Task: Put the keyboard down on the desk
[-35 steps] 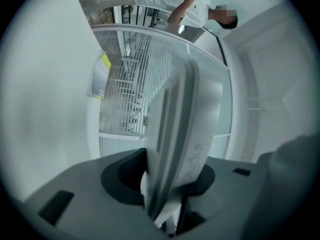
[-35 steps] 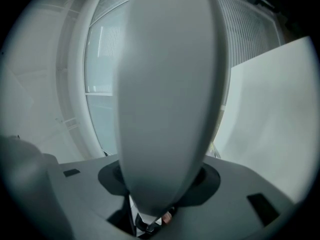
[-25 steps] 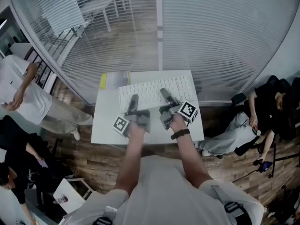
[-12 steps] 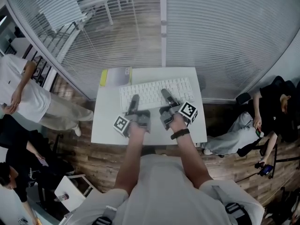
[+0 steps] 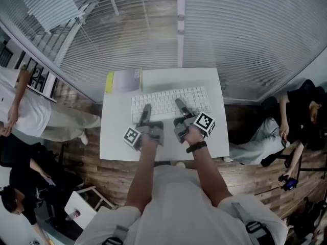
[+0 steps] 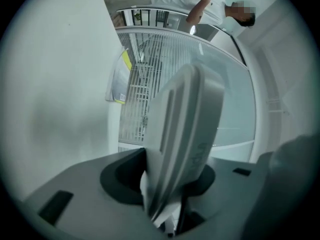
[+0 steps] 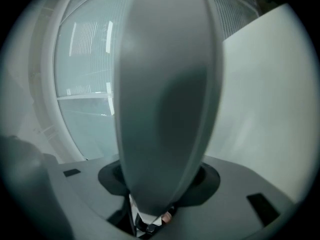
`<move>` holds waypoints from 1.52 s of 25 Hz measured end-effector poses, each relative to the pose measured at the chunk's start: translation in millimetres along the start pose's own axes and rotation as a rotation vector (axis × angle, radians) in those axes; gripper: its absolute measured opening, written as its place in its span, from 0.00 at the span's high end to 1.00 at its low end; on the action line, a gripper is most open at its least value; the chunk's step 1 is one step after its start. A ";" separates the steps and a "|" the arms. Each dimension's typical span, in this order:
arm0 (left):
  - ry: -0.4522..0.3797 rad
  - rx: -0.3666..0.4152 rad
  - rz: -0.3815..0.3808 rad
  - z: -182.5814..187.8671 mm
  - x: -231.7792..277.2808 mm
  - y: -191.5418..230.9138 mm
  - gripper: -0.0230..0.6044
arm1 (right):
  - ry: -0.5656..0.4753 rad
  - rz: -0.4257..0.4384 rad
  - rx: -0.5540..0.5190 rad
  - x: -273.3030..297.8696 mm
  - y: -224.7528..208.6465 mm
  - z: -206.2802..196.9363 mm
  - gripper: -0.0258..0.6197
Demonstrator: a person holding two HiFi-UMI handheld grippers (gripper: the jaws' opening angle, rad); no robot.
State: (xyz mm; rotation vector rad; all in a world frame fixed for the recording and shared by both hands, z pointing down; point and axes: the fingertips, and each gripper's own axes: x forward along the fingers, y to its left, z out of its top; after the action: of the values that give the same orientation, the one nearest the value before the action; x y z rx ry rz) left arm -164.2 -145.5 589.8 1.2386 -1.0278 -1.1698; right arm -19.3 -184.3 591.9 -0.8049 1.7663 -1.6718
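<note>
A white keyboard lies lengthwise over the white desk, with its near long edge toward me. My left gripper is shut on that near edge left of the middle, and my right gripper is shut on it right of the middle. In the left gripper view the keyboard runs edge-on out of the jaws, with the desk top beside it. The keyboard fills the middle of the right gripper view and hides the jaw tips. Whether it rests on the desk I cannot tell.
A paper with a yellow edge lies at the desk's far left corner. A glass wall with blinds stands right behind the desk. One person stands at the left, another sits on the floor at the right.
The head view has tipped, so the desk sits a little higher in the picture. The keyboard lies slightly more square to the desk. Both grippers keep their hold.
</note>
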 end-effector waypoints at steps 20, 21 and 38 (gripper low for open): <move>0.008 -0.078 0.171 2.6 5.9 38.8 0.73 | 0.015 -0.190 0.044 2.0 -37.7 -0.4 0.66; 0.008 -0.081 0.182 3.0 5.9 42.9 0.73 | 0.017 -0.201 0.049 2.0 -42.8 -1.0 0.66; 0.015 -0.125 0.292 12.6 4.4 89.8 0.73 | 0.035 -0.318 0.066 2.2 -79.2 -5.8 0.66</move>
State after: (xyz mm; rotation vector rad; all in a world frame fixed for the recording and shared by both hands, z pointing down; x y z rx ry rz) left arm -168.5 -154.5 680.1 0.9613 -1.0668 -0.9809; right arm -22.0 -185.1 671.3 -1.0773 1.6622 -1.9455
